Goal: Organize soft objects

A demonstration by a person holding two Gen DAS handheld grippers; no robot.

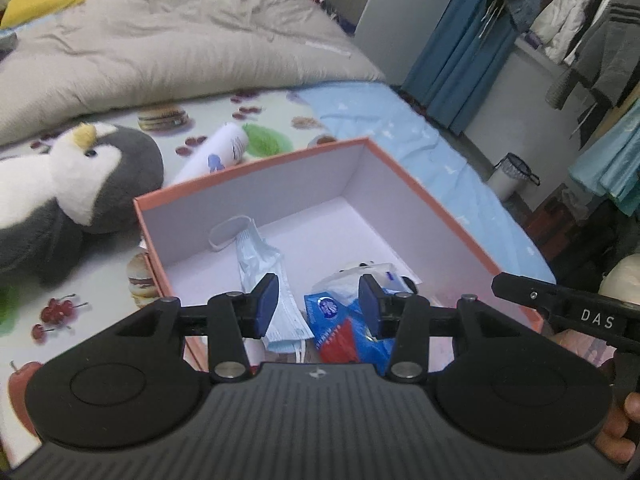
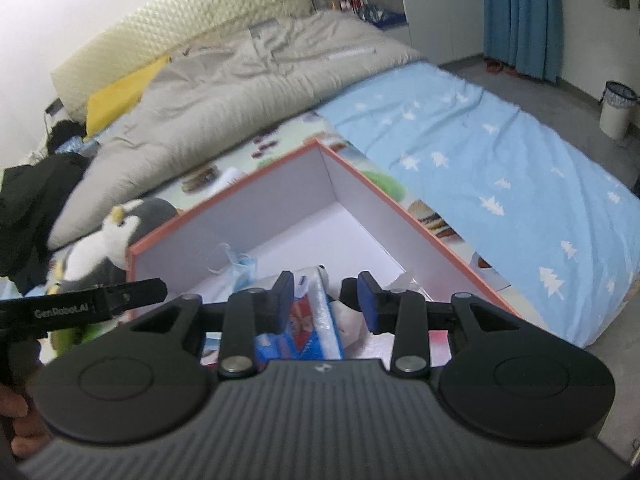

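Observation:
An orange-rimmed box (image 1: pixel 256 166) with a white inside sits on the bed. In it lie a light blue face mask (image 1: pixel 260 264), a blue and red tissue pack (image 1: pixel 340 328) and a small white plush (image 1: pixel 360 268). My left gripper (image 1: pixel 318 300) is open and empty above the box's near side. A grey and white penguin plush (image 1: pixel 92 168) lies left of the box. In the right wrist view my right gripper (image 2: pixel 326 300) is open and empty over the tissue pack (image 2: pixel 304 328); the box (image 2: pixel 224 200) and penguin (image 2: pixel 104 248) show there too.
A white tube (image 1: pixel 220 152) lies behind the box on the food-print sheet (image 1: pixel 80 312). A grey duvet (image 1: pixel 160 48) covers the far bed, a light blue sheet (image 2: pixel 500 168) its right part. A white bin (image 2: pixel 616 110) and hanging clothes (image 1: pixel 580 32) stand at right.

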